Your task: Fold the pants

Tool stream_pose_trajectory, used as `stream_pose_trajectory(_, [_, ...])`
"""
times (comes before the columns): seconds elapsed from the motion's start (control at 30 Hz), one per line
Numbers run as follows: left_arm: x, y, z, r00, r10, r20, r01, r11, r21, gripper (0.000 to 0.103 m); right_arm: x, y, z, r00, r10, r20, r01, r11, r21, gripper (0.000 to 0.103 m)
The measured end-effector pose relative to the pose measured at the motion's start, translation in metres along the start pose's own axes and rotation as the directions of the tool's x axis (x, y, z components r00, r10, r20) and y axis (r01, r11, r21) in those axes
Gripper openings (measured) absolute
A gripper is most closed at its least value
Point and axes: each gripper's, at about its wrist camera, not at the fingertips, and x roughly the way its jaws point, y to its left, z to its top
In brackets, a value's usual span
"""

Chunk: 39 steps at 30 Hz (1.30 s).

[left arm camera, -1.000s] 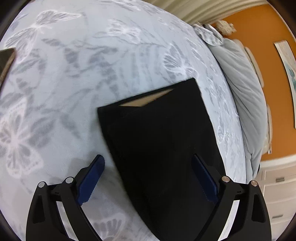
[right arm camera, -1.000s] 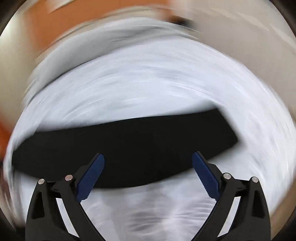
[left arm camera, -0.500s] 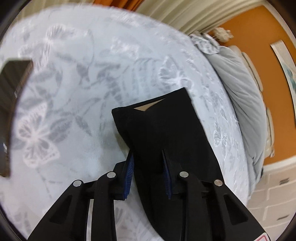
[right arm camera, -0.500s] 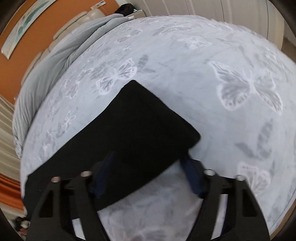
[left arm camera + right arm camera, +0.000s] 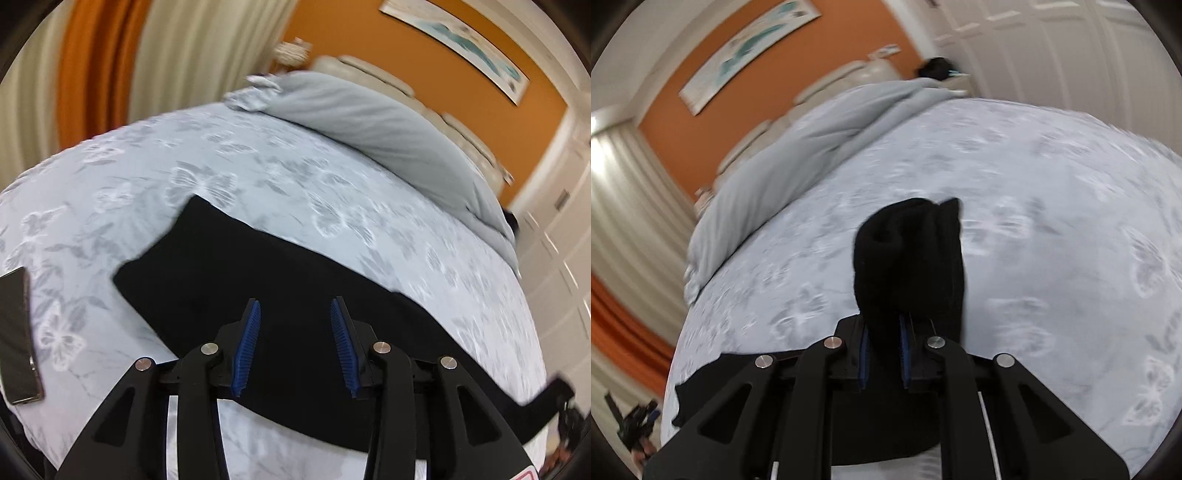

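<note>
Currently: black pants point(image 5: 280, 295) lie stretched across a bed point(image 5: 369, 192) with a pale butterfly-print cover, running in the left wrist view from about 10 o'clock down to 4 o'clock.

Right claw point(image 5: 882, 354): jaws closing, blue pads pinched on a bunched end of the pants point(image 5: 908, 258). The cloth stands up out of the jaws toward 12 o'clock in a rolled hump, clear of the bed cover behind it. Judged reason: an end is gathered so it can be carried over the rest of the garment to make the fold.

Left claw point(image 5: 293, 347): jaws apart and opening. Dark cloth shows in the gap between the pads, but it appears to lie below them; no pad can be seen pressing on it. Judged reason: this claw hangs over the middle stretch, either letting go or getting ready to pin the fabric while the other end comes over.

Other things: a phone point(image 5: 18, 336) flat on the cover at 9 o'clock in the left view, well apart from the pants. A grey duvet point(image 5: 388, 125) heaped along the far side, 1 o'clock. Orange wall and framed picture point(image 5: 458, 48) beyond; curtains point(image 5: 110, 66) at 11 o'clock.

Risk, as a guess: with only one end held, the free stretch may drag and twist, giving a crooked fold.
</note>
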Motion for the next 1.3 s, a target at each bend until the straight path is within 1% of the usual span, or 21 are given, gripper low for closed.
stream_pose_trajectory(0.1, [0.01, -0.002, -0.001, 0.999, 0.03, -0.028, -0.029, 0.999, 0.034, 0.038, 0.011, 0.017, -0.003, 0.999, 0.036, -0.015, -0.036, 0.999, -0.005, 0.012])
stream_pose_trajectory(0.2, [0.017, 0.011, -0.001, 0.997, 0.016, -0.071, -0.018, 0.999, -0.035, 0.038, 0.02, 0.046, -0.013, 0.995, 0.09, -0.05, -0.092, 0.995, -0.042, 0.012])
stream_pose_trajectory(0.3, [0.016, 0.02, 0.001, 0.997, 0.015, -0.074, -0.021, 0.996, -0.081, 0.043, 0.025, 0.106, -0.029, 0.978, 0.184, -0.095, -0.198, 0.966, -0.169, 0.012])
stream_pose_trajectory(0.47, [0.015, 0.016, -0.001, 0.997, 0.025, -0.068, -0.029, 0.998, -0.056, 0.047, 0.046, 0.185, -0.067, 0.943, 0.272, -0.19, -0.317, 0.909, -0.272, 0.011])
stream_pose_trajectory(0.6, [0.014, 0.014, -0.002, 0.997, 0.018, -0.071, -0.021, 0.999, -0.043, 0.049, 0.071, 0.236, -0.101, 0.922, 0.277, -0.269, -0.36, 0.868, -0.341, 0.011])
stream_pose_trajectory(0.7, [0.011, 0.016, -0.001, 0.998, 0.009, -0.07, -0.012, 0.999, -0.042, 0.049, 0.091, 0.26, -0.128, 0.913, 0.242, -0.329, -0.363, 0.849, -0.383, 0.011])
stream_pose_trajectory(0.73, [0.01, 0.019, 0.0, 0.998, 0.011, -0.068, -0.014, 0.999, -0.043, 0.049, 0.095, 0.265, -0.132, 0.918, 0.219, -0.329, -0.347, 0.845, -0.407, 0.011])
stream_pose_trajectory(0.8, [0.008, 0.023, 0.002, 0.998, 0.006, -0.067, -0.009, 0.999, -0.049, 0.049, 0.089, 0.265, -0.126, 0.94, 0.207, -0.273, -0.309, 0.856, -0.416, 0.011])
stream_pose_trajectory(0.83, [0.007, 0.026, 0.003, 0.998, 0.006, -0.067, -0.009, 0.999, -0.052, 0.049, 0.076, 0.261, -0.11, 0.959, 0.213, -0.189, -0.273, 0.874, -0.401, 0.011])
stream_pose_trajectory(0.87, [0.005, 0.028, 0.004, 0.998, 0.007, -0.064, -0.01, 0.998, -0.055, 0.049, 0.064, 0.261, -0.101, 0.968, 0.22, -0.121, -0.251, 0.881, -0.402, 0.011])
stream_pose_trajectory(0.93, [0.003, 0.033, 0.006, 0.998, 0.012, -0.056, -0.015, 0.998, -0.057, 0.051, 0.041, 0.262, -0.09, 0.967, 0.255, -0.024, -0.24, 0.866, -0.438, 0.011])
stream_pose_trajectory(0.97, [0.002, 0.035, 0.007, 0.998, 0.013, -0.053, -0.016, 0.998, -0.058, 0.053, 0.036, 0.269, -0.091, 0.963, 0.267, -0.026, -0.249, 0.849, -0.466, 0.011])
stream_pose_trajectory(1.0, [0.002, 0.037, 0.007, 0.999, 0.016, -0.051, -0.019, 0.998, -0.06, 0.054, 0.036, 0.274, -0.096, 0.959, 0.278, -0.047, -0.266, 0.835, -0.482, 0.011])
stream_pose_trajectory(1.03, [0.002, 0.038, 0.008, 0.999, 0.02, -0.049, -0.023, 0.998, -0.062, 0.054, 0.042, 0.282, -0.109, 0.949, 0.293, -0.112, -0.309, 0.81, -0.499, 0.011])
stream_pose_trajectory(1.07, [0.003, 0.04, 0.008, 0.998, 0.025, -0.05, -0.028, 0.997, -0.068, 0.054, 0.057, 0.288, -0.128, 0.928, 0.299, -0.221, -0.371, 0.783, -0.499, 0.011])
stream_pose_trajectory(1.1, [0.004, 0.042, 0.009, 0.998, 0.028, -0.053, -0.032, 0.997, -0.076, 0.054, 0.078, 0.293, -0.151, 0.894, 0.277, -0.354, -0.428, 0.763, -0.484, 0.011])
stream_pose_trajectory(1.13, [0.005, 0.043, 0.009, 0.998, 0.028, -0.058, -0.033, 0.996, -0.087, 0.054, 0.094, 0.295, -0.166, 0.873, 0.233, -0.428, -0.438, 0.758, -0.483, 0.011])
stream_pose_trajectory(1.17, [0.007, 0.045, 0.009, 0.998, 0.023, -0.066, -0.03, 0.995, -0.099, 0.054, 0.107, 0.295, -0.18, 0.872, 0.156, -0.464, -0.407, 0.758, -0.51, 0.01])
stream_pose_trajectory(1.2, [0.009, 0.048, 0.009, 0.997, 0.013, -0.079, -0.022, 0.993, -0.118, 0.054, 0.112, 0.294, -0.187, 0.891, 0.089, -0.445, -0.353, 0.753, -0.556, 0.01])
stream_pose_trajectory(1.23, [0.01, 0.05, 0.01, 0.996, 0.002, -0.086, -0.014, 0.991, -0.132, 0.054, 0.109, 0.293, -0.183, 0.905, 0.074, -0.42, -0.327, 0.752, -0.572, 0.01])
stream_pose_trajectory(1.3, [0.008, 0.053, 0.009, 0.996, -0.012, -0.09, -0.001, 0.99, -0.144, 0.054, 0.092, 0.286, -0.164, 0.939, 0.074, -0.337, -0.272, 0.759, -0.592, 0.023])
